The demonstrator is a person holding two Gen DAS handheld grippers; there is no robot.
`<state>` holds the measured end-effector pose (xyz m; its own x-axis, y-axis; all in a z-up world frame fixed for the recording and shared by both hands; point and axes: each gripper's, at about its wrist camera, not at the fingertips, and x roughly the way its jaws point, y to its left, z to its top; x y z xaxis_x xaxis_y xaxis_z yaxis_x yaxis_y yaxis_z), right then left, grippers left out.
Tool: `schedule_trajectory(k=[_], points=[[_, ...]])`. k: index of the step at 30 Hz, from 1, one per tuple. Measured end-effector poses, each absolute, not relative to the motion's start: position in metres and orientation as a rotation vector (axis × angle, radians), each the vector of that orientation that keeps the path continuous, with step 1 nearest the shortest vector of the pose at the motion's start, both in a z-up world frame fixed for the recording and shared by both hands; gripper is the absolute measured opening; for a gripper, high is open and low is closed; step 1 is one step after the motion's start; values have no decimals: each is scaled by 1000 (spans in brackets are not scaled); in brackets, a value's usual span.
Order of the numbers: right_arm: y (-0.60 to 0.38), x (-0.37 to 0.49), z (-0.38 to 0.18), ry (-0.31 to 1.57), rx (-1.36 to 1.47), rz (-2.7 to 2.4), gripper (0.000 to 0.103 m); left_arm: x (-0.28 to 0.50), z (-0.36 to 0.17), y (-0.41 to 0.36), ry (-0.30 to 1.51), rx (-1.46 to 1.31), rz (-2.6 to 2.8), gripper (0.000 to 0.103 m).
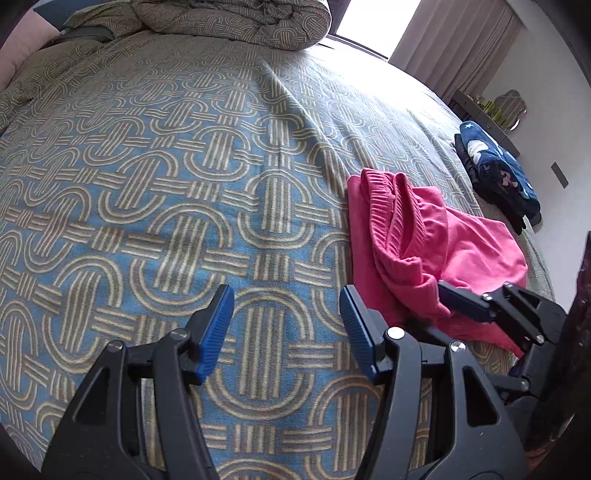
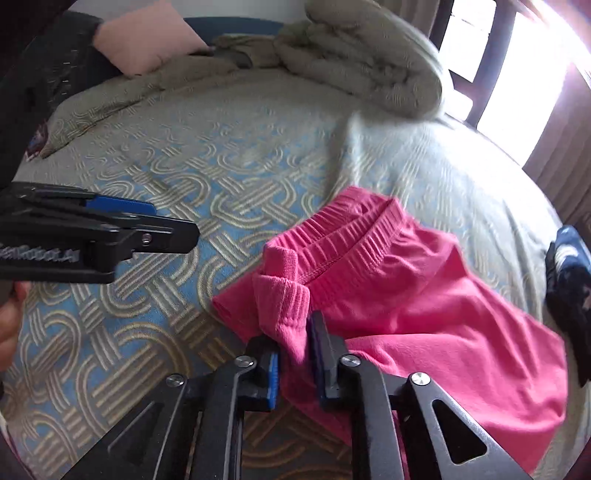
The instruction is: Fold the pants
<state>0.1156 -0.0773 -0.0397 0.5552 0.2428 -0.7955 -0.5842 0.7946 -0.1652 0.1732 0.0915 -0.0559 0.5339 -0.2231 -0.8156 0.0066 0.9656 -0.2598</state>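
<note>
Now, pink pants [image 2: 406, 280] folded on bed [image 1: 184, 184], cuff between slack right gripper [image 2: 295, 354], left gripper [image 1: 286, 332] wide, empty.

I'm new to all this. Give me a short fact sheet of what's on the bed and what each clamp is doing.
surface: bed with blue and tan patterned cover
main item: pink fleece pants, partly folded, waistband up
left gripper: open, empty, over bare cover
right gripper: open, pink cuff between its jaws
far edge: dark blue printed garment
head end: bunched duvet

Pink pants [image 2: 406, 295] lie folded, waistband up, on bed.
</note>
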Motion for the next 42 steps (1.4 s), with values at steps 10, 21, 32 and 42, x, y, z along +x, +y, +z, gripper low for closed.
schedule_trajectory(k=[10,21,32,42], points=[[-184,92,25,753,-237,428,66,200,-29,36,945,-204,-282,61],[-317,105,-26,964,117,100,67,258,-48,-37,1008,16,-355,49],[-342,105,-27,943,230,146,71,271,-38,9,1001,-53,-274,8],[-344,97,-44,1072,360,277,28,264,-35,1,985,-70,-184,57]])
